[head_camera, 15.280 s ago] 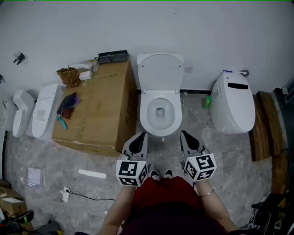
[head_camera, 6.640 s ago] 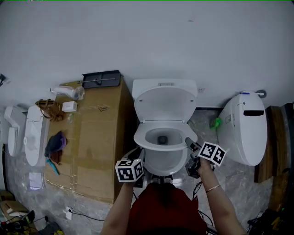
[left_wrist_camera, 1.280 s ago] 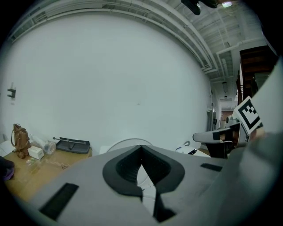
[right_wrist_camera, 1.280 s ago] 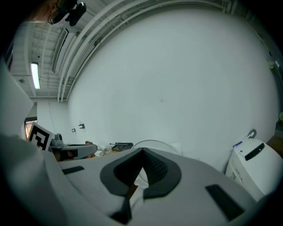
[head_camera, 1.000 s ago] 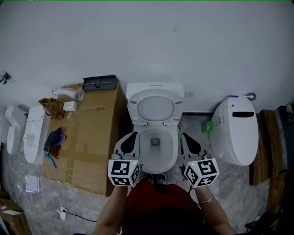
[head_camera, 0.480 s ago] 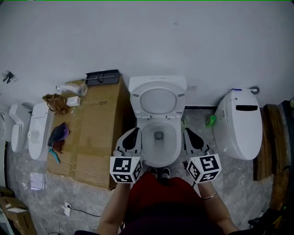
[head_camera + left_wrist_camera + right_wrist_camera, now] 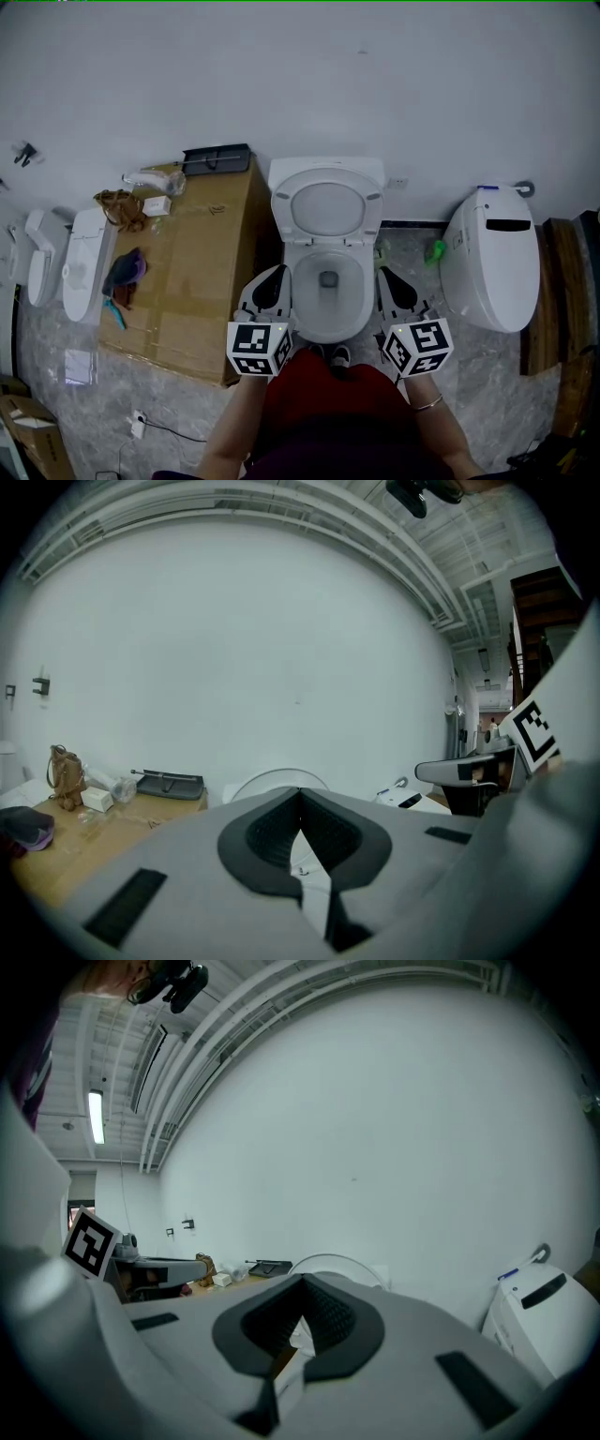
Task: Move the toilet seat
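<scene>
The white toilet (image 7: pixel 326 281) stands against the wall in the middle of the head view. Its seat ring (image 7: pixel 327 208) is raised and leans on the lid, so the bowl rim is bare. My left gripper (image 7: pixel 278 273) hovers by the bowl's left side, shut with nothing in it. At the bowl's right side my right gripper (image 7: pixel 385 275) is likewise shut and empty. Neither touches the toilet. In the left gripper view the shut left gripper (image 7: pixel 300 794) points at the raised seat (image 7: pixel 277 775). The right gripper (image 7: pixel 302 1283) in its own view shows the seat's arc (image 7: pixel 342 1264) beyond it.
A big cardboard box (image 7: pixel 192 281) stands left of the toilet, carrying a black tray (image 7: pixel 217 159), a brown bag (image 7: pixel 117 204) and small items. A second white toilet (image 7: pixel 492 258) is on the right, a green bottle (image 7: pixel 435 250) between them. Toilet parts (image 7: pixel 82 262) lie far left.
In the earliest frame the seat lay flat on the bowl; now it is up against the lid. The right gripper, earlier at the rim, is back beside the bowl. The last second shows only slight camera shift.
</scene>
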Action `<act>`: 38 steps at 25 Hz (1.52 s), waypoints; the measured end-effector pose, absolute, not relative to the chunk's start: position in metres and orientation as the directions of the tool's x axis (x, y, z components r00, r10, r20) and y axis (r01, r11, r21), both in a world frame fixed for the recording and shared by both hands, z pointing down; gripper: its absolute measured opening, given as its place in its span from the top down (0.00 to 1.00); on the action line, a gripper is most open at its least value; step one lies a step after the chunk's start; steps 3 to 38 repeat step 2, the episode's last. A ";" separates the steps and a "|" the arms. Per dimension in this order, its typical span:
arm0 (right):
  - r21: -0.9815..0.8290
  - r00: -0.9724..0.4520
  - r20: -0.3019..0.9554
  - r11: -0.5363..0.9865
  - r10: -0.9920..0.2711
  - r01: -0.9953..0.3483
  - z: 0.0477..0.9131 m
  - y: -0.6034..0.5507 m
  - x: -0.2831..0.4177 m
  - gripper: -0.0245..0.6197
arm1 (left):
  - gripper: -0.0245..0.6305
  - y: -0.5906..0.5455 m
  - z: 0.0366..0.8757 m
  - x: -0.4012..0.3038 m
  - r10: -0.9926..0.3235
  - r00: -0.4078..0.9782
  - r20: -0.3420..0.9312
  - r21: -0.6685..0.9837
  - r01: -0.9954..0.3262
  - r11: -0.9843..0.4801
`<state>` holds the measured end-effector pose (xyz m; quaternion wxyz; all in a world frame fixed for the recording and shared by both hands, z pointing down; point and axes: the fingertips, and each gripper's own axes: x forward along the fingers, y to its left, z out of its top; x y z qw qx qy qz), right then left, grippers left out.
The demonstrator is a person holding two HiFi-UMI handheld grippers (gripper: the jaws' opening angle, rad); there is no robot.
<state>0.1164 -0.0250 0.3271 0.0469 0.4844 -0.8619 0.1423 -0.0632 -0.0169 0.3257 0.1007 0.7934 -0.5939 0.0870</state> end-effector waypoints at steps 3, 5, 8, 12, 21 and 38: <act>-0.201 -0.523 0.221 0.486 -0.823 -0.850 0.329 -0.027 0.119 0.94 | 0.92 -0.018 0.328 -0.063 -0.925 0.276 0.261 0.058 -0.961 -0.271; -0.201 -0.523 0.221 0.486 -0.823 -0.850 0.329 -0.027 0.119 0.94 | 0.92 -0.018 0.328 -0.063 -0.925 0.276 0.261 0.058 -0.961 -0.271; -0.201 -0.523 0.221 0.486 -0.823 -0.850 0.329 -0.027 0.119 0.94 | 0.92 -0.018 0.328 -0.063 -0.925 0.276 0.261 0.058 -0.961 -0.271; -0.201 -0.523 0.221 0.486 -0.823 -0.850 0.329 -0.027 0.119 0.94 | 0.92 -0.018 0.328 -0.063 -0.925 0.276 0.261 0.058 -0.961 -0.271; -0.201 -0.523 0.221 0.486 -0.823 -0.850 0.329 -0.027 0.119 0.94 | 0.92 -0.018 0.328 -0.063 -0.925 0.276 0.261 0.058 -0.961 -0.271; -0.201 -0.523 0.221 0.486 -0.823 -0.850 0.329 -0.027 0.119 0.94 | 0.92 -0.018 0.328 -0.063 -0.925 0.276 0.261 0.058 -0.961 -0.271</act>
